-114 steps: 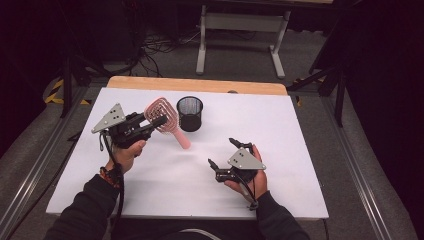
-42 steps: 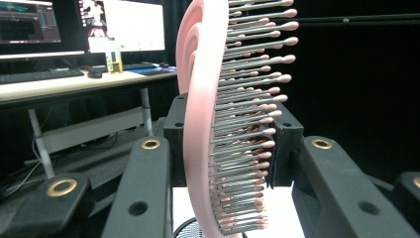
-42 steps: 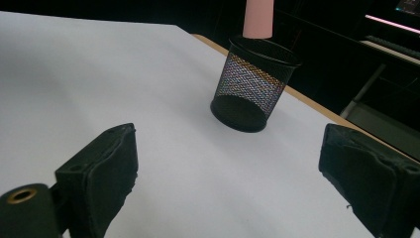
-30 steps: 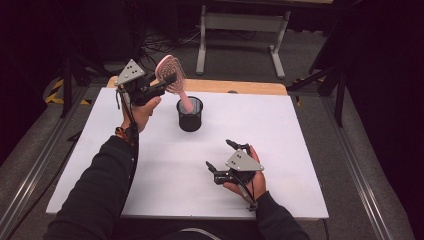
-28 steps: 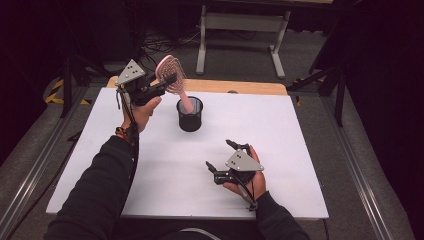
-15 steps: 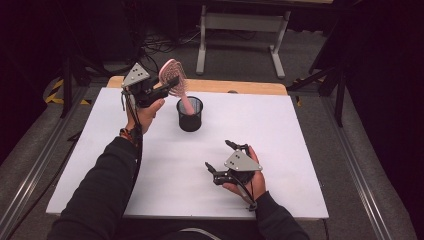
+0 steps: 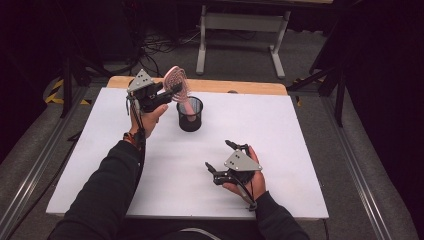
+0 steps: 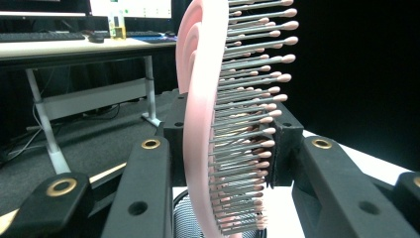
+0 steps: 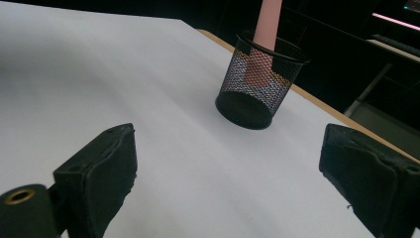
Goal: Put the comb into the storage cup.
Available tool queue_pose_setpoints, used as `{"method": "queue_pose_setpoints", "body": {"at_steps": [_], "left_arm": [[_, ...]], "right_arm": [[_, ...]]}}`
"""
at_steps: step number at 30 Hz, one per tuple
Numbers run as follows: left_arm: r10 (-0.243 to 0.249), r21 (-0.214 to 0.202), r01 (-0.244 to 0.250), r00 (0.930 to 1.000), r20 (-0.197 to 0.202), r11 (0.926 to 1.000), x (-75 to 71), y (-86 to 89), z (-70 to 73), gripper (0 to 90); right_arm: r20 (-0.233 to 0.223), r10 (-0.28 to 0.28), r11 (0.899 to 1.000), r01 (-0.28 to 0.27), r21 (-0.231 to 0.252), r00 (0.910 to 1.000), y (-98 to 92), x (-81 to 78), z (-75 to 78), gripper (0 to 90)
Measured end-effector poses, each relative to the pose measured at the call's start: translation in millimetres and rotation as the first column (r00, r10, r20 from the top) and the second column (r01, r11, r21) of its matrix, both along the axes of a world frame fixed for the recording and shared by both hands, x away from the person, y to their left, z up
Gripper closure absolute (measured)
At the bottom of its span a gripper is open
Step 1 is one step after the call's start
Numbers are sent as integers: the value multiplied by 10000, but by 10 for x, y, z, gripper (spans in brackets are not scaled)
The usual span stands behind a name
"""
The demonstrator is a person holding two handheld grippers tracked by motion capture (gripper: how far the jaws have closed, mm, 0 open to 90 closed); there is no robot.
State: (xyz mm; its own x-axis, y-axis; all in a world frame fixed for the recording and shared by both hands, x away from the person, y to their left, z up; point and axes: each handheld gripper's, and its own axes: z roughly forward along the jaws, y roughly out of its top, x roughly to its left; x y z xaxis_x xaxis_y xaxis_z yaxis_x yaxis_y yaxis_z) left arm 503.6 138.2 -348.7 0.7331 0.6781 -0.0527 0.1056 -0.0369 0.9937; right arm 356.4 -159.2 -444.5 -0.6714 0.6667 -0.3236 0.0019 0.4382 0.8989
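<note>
Upper left of the high view, my left gripper (image 7: 167, 93) is clamped on the head of the pink hairbrush (image 7: 176, 84), jaws pressed against either side of it. In the left gripper view the brush head stands almost upright between the jaws, bristles (image 8: 247, 119) pointing right. The handle drops into the black mesh cup (image 7: 190, 114) near the frame's centre, and I can see its pink tip through the mesh (image 9: 258, 67). Lower right, my right gripper (image 7: 223, 157) rests low over the white table (image 7: 300, 150), jaws spread wide, holding nothing.
</note>
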Motion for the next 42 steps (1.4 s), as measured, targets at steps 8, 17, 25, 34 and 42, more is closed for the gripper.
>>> {"method": "queue_pose_setpoints", "body": {"at_steps": [8, 17, 25, 34, 42], "left_arm": [[-75, 83, 76, 9999, -94, 9999, -1, -56, -76, 637], [-97, 169, 101, 9997, -216, 9998, 4, -86, -149, 637], [-80, 246, 87, 9996, -283, 9997, 9, -101, -202, 636], [-39, 346, 52, 9993, -376, 9994, 19, -119, -291, 636], [-16, 363, 31, 9992, -409, 9993, 18, -121, -307, 635]], "right_arm": [[-22, 19, 10000, -19, -11, 10000, 2, 1, -4, 87], [-38, 5, 10000, -5, -40, 10000, 3, 1, -6, 87], [-55, 30, 10000, -31, -90, 10000, 8, 2, -12, 88], [-46, 30, 9999, -31, -97, 10000, 10, 0, -13, 89], [-10, 42, 9999, -43, -104, 10000, 15, -6, -10, 89]]}}
